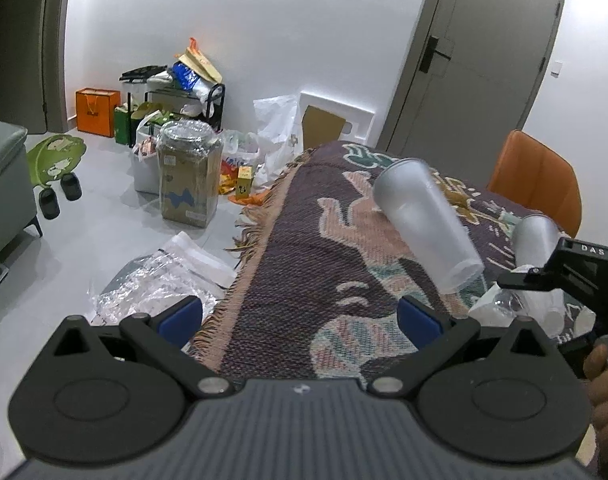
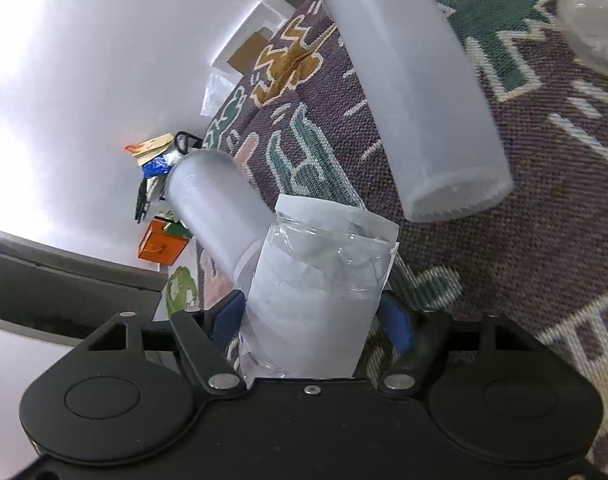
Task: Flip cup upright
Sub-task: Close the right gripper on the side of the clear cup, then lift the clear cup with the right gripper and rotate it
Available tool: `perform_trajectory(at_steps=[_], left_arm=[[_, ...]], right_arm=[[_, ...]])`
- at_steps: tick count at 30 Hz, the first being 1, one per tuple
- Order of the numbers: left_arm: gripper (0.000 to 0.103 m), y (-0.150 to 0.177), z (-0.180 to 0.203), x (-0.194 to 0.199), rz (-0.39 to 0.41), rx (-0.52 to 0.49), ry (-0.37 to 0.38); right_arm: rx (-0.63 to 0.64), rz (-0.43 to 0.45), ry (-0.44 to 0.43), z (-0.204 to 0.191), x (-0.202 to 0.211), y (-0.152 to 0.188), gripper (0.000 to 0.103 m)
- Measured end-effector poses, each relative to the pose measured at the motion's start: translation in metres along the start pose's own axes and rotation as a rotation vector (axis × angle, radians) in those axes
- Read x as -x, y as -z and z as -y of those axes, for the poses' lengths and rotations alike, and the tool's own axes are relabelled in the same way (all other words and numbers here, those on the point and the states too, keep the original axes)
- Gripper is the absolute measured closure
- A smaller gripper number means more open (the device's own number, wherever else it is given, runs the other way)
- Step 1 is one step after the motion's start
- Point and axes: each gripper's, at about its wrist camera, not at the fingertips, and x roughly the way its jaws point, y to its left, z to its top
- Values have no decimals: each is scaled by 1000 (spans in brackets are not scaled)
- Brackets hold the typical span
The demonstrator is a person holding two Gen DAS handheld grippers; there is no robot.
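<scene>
My right gripper (image 2: 316,320) is shut on a clear plastic cup with a white paper label (image 2: 316,280), held rolled sideways over the patterned cloth (image 2: 544,200). A frosted cup (image 2: 416,92) stands mouth down on the cloth ahead of it; another frosted cup (image 2: 216,208) stands mouth down at its left. In the left wrist view my left gripper (image 1: 300,316) is open and empty over the cloth's left edge, with a frosted cup (image 1: 424,220) upside down ahead right. The right gripper (image 1: 564,276) with the clear cup (image 1: 504,304) shows at the right.
A rounded frosted cup (image 2: 592,24) stands at the far right; another cup also shows in the left wrist view (image 1: 536,236). An orange chair (image 1: 540,176) stands behind the table. Bags, boxes and a jar (image 1: 188,176) clutter the floor at left. A grey door (image 1: 480,52) is behind.
</scene>
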Motion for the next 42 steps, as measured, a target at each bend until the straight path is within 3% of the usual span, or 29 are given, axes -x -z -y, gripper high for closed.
perform_trajectory(at_steps=[11,22,33,42], left_arm=[[0,17,43,22,26,-29,86],[0,40,96,39,25,-94,164],[0,63,137,45,-9,-172,218],[0,70,140,43,-42,-193,203]], right_arm=[[89,38,14,20,66,9,33],[48,87,53,72,127,19,33],[42,65,101,114,150,34,33],[5,8,126,130,138,37,32]])
